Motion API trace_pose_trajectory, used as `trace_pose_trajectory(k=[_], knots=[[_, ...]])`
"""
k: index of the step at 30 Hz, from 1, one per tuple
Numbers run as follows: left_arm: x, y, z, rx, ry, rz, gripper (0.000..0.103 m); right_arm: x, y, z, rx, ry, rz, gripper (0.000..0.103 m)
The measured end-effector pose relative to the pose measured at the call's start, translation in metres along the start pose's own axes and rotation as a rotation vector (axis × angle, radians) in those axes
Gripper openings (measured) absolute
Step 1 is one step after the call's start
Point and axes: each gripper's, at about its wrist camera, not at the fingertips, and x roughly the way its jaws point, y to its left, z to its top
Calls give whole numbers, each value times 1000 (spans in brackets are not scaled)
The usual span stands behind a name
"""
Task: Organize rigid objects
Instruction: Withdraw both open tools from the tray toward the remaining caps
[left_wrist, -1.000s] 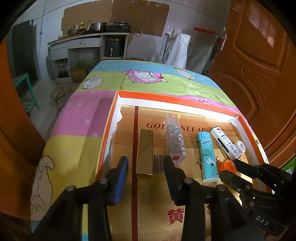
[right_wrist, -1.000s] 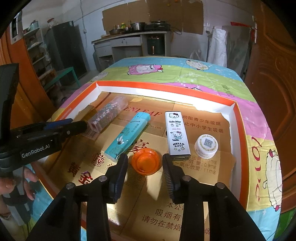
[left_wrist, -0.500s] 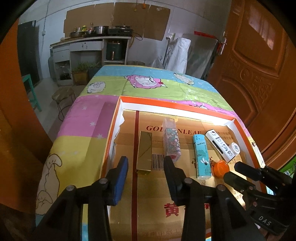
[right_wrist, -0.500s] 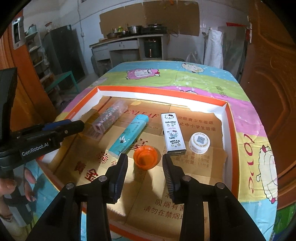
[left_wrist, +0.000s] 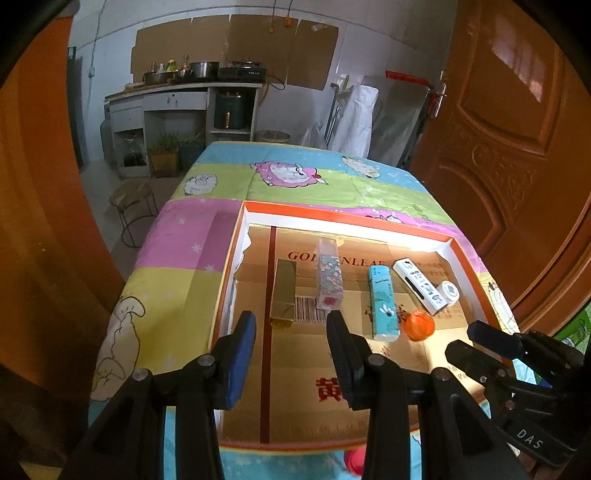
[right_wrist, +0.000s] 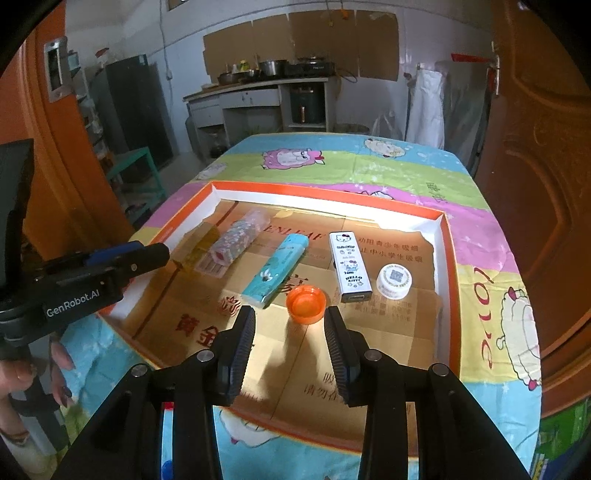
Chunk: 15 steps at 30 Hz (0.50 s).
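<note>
A shallow orange-rimmed cardboard tray (left_wrist: 347, 214) (right_wrist: 448, 258) lies on the table. In it, in a row, are a gold box (left_wrist: 283, 293), a floral clear box (left_wrist: 329, 277) (right_wrist: 236, 240), a teal box (left_wrist: 382, 302) (right_wrist: 275, 269), a white Hello Kitty box (left_wrist: 419, 286) (right_wrist: 349, 267), a white round jar (left_wrist: 448, 291) (right_wrist: 394, 280) and an orange cap (left_wrist: 419, 324) (right_wrist: 306, 304). My left gripper (left_wrist: 290, 328) is open and empty, held above the tray's near edge before the gold box. My right gripper (right_wrist: 290, 325) is open and empty, just before the orange cap.
A colourful sheep-print cloth (left_wrist: 295, 177) covers the table. A wooden door (left_wrist: 517, 147) stands at the right. A stool (left_wrist: 135, 199) and a kitchen counter (left_wrist: 177, 99) are behind the table at the left. A green chair (right_wrist: 136, 166) stands at the left.
Both grippers have drawn back and risen from the tray, so the objects look smaller and farther. All objects lie where they were.
</note>
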Motion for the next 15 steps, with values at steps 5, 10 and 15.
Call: trace_pose_trajectory(k=[5,10,15], knots=[[-16,-5,-7,7,-9,-1,40,-17,4,-2,-7,-18,1,40],[-31,-12,-13,22,-15,-4,40,-37,8,-7,-5,-33,-7,40],[-43,-17,-20,40,-18,-3,40,-53,11,-18,6,-40,-6,40]])
